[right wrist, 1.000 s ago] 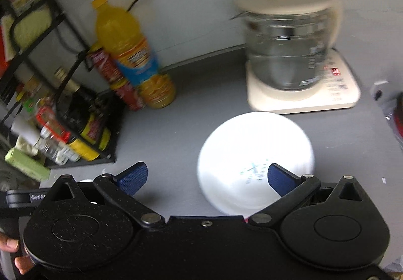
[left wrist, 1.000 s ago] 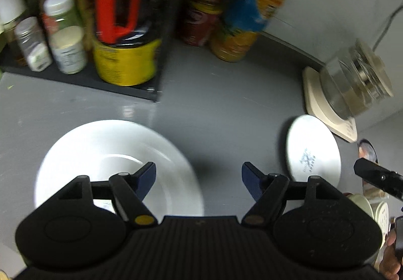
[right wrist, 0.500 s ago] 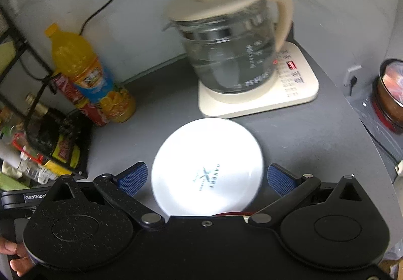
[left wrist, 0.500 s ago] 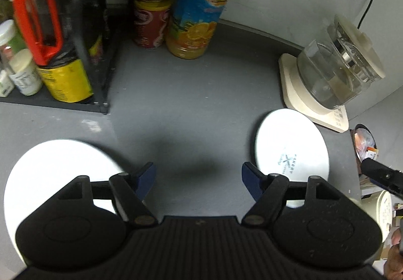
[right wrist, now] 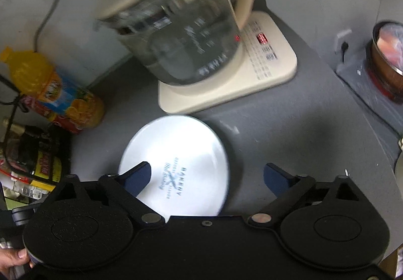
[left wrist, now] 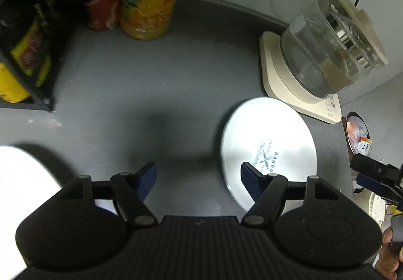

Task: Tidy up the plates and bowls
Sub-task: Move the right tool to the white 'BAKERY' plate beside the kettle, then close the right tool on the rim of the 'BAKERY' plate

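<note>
Left gripper [left wrist: 199, 174]: you are holding it over the grey counter [left wrist: 161, 93], jaws spread wide, gripping nothing.
Right gripper [right wrist: 210, 175]: you are hovering it with jaws wide apart, empty, above the plate.
Small plate [right wrist: 176, 164]: lying flat just beside the kettle base [right wrist: 267, 78], printed "BAKERY" in blue.
Large white plate [left wrist: 22, 174]: sitting at the left view's lower left.
Kettle [right wrist: 181, 28]: glass, markings too blurred to read.
Juice bottle [right wrist: 58, 93]: orange-slice label, lettering unreadable.

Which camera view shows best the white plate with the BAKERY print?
The left wrist view: the plate is nearly whole there, only its near edge hidden by a finger. In the right wrist view the plate is larger, but blurred and partly covered.
</note>
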Tool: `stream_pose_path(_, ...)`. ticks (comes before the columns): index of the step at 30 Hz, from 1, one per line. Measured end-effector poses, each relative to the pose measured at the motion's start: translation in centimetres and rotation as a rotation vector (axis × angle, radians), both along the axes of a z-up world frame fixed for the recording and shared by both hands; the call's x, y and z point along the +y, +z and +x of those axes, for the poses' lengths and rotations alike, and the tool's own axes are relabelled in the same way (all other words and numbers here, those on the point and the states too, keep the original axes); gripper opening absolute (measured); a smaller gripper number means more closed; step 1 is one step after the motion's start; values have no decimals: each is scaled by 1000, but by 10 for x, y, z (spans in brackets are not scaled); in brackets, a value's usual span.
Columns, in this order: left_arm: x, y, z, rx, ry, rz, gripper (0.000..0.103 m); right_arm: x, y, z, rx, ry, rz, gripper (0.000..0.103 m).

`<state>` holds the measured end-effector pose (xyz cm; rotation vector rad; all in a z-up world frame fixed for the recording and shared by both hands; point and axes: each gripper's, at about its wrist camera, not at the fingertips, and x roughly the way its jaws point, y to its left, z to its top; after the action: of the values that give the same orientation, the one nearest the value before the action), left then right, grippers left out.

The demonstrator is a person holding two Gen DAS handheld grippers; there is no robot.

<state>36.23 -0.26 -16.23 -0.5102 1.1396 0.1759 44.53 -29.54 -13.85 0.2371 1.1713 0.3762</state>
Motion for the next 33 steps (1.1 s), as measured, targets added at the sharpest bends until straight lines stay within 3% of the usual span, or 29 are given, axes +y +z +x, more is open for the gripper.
stream_pose_path(6, -15, -22, 17, 23, -20, -21, 65, -8, -25, 16, 90, -11, 13, 69)
stream_pose_path(9, -20, -31, 24, 40, -18, -28, 56, -7, -33, 23, 117, 9, 14, 61)
stream_pose_path(17, -22, -54, 35, 94, 3, -76, 31, 10, -52, 38, 173, 103, -33, 53)
stream_pose_path(25, -20, -59, 41, 69, 28, -115, 19, 22, -63, 45, 189, 162, -65, 48)
stream_pose_path(28, -17, -62, 40, 68, 40, -152, 13, 26, -63, 46, 183, 189, -79, 39)
stream_pose_path(30, -16, -62, 40, 66, 43, -162, 12, 26, -66, 48, 199, 183, -57, 22)
stream_pose_path(33, -14, -62, 39, 66, 44, -175, 12, 24, -67, 46, 204, 160, -39, 20)
